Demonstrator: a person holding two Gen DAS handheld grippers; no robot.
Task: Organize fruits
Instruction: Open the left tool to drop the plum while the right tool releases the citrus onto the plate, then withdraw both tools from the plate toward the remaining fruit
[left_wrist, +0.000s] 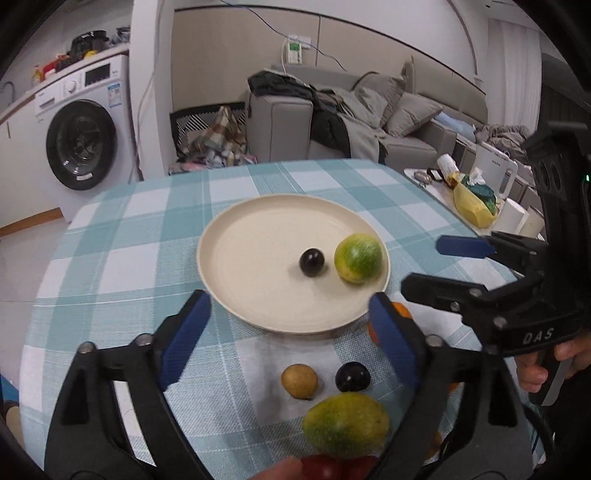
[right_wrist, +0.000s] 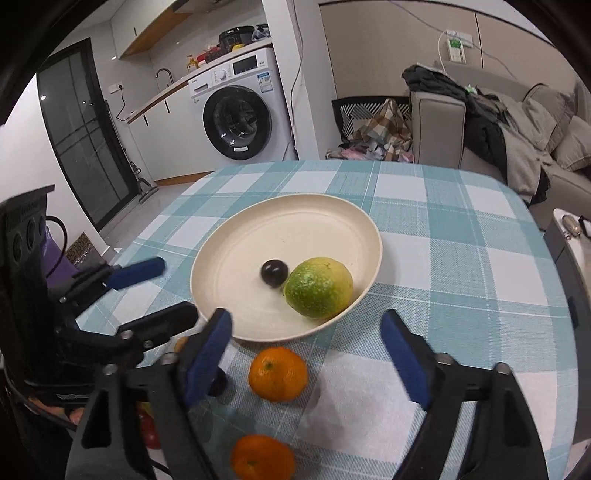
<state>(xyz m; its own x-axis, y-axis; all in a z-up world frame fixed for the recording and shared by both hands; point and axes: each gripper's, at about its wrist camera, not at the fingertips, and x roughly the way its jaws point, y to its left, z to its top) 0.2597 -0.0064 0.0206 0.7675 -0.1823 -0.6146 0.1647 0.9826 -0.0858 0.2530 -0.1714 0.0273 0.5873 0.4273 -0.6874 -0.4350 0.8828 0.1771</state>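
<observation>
Hovering both claws empty, jaws wide: left gripper (left_wrist: 288, 328) over dark plum (left_wrist: 352, 376), lower centre; right gripper (right_wrist: 310, 350) over mandarin (right_wrist: 277, 373). I judged round fruit could roll; plate (left_wrist: 258, 302) rim close, knock risk.

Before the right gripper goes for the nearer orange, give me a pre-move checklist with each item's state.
1. Right gripper open and empty: ok.
2. Left gripper open and empty: ok.
3. Nearer orange lies free on the tablecloth, between the right fingers' line: ok.
4. Plate has bare room beside the green citrus and dark plum: ok.
5. Left gripper close at the plate's near-left rim; whether it crosses the path: cannot tell.
6. Second orange sits apart from the first: ok.
</observation>
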